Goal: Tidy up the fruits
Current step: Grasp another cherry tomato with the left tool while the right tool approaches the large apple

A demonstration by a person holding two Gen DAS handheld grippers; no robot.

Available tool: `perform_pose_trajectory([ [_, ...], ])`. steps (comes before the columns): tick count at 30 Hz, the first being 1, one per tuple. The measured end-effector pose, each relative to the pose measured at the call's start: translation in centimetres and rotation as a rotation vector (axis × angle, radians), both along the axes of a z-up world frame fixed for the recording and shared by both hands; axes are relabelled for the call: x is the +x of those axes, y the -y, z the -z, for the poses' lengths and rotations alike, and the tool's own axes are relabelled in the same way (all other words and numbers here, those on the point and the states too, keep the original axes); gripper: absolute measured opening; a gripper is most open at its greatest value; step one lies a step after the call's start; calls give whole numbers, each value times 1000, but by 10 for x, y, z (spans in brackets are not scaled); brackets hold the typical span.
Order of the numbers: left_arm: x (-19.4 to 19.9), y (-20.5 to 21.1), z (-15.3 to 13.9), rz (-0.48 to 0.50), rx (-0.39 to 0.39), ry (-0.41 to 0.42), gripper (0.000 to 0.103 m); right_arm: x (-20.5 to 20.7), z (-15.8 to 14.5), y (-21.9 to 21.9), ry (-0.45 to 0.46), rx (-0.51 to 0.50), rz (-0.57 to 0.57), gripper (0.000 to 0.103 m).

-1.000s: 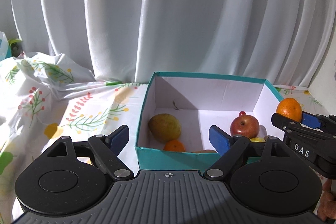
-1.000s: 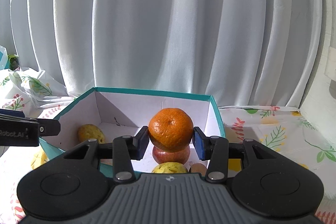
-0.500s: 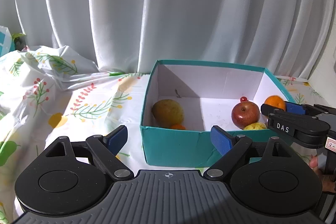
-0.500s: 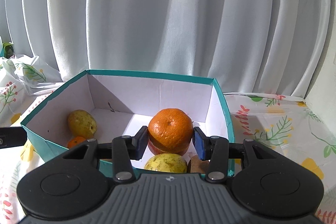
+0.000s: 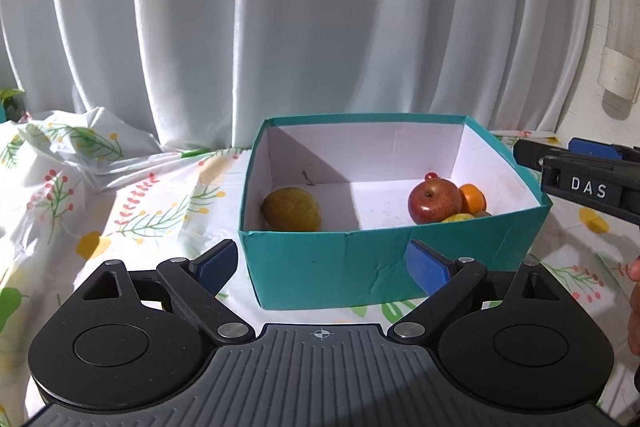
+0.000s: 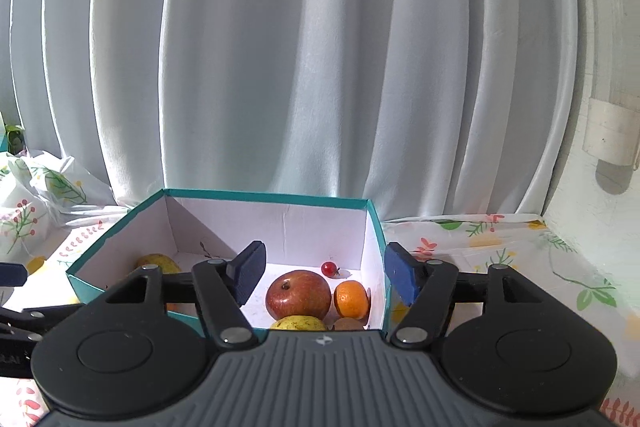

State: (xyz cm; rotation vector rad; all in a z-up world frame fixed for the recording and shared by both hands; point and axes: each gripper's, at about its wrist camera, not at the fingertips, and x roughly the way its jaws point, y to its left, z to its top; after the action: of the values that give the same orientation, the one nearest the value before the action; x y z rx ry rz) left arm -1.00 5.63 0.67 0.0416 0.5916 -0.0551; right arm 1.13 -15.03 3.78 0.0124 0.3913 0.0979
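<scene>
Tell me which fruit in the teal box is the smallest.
The tiny red cherry-like fruit at the back of the teal box, just behind the red apple. It is far smaller than the apple, the orange and the yellow-brown pear.

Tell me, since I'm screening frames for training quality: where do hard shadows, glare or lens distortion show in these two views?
Left wrist view: a hard diagonal shadow darkens the left inside corner of the teal cardboard box; the white pleated curtain bows outward from fisheye distortion. Right wrist view: sunlight washes out the box floor behind the red apple; corners vignette dark.
</scene>
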Motion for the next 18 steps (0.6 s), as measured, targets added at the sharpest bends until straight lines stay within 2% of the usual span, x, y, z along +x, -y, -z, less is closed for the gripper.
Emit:
perform_pose_trajectory([
  [10,-27,21,10,145,41,18,95,-38,-13,4,49,7,14,77],
  [18,-44,30,29,228,43,-17,95,-58,-14,4,60,1,31,79],
])
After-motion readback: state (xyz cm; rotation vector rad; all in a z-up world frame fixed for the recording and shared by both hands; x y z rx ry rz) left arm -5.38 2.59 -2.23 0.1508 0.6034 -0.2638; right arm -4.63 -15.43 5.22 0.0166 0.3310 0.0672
